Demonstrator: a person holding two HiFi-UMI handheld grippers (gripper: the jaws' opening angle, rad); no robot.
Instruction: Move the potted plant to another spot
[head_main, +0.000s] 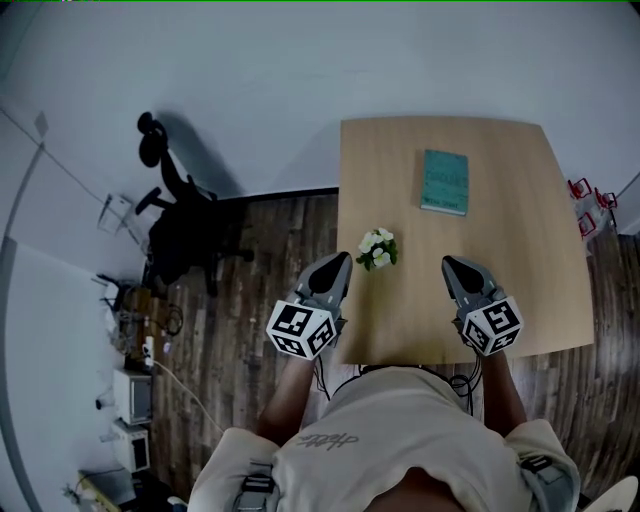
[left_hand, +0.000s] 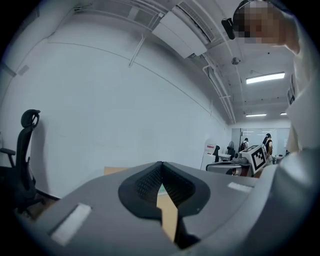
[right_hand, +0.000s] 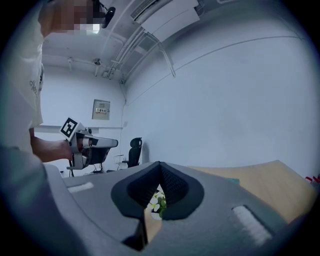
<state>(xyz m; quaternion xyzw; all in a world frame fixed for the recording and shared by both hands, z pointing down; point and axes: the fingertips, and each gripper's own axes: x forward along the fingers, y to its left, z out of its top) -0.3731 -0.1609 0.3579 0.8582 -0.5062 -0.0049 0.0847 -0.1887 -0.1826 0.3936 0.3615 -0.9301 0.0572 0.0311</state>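
Spotted the potted plant (head_main: 378, 249) standing upright on the table (head_main: 520, 300), a little nearer than the teal book (head_main: 445, 181) and off to its left. Held the left gripper (head_main: 338, 262) and right gripper (head_main: 455, 266) nearer than the book too, one either side of the plant, touching nothing. Kept both pairs of jaws pressed together, empty. Looked tiny and light, probably tippy, with soft, easily crushed white blooms. Best pinched low around the pot, gently, never by the flowers. Couldn't really make out the pot itself though.
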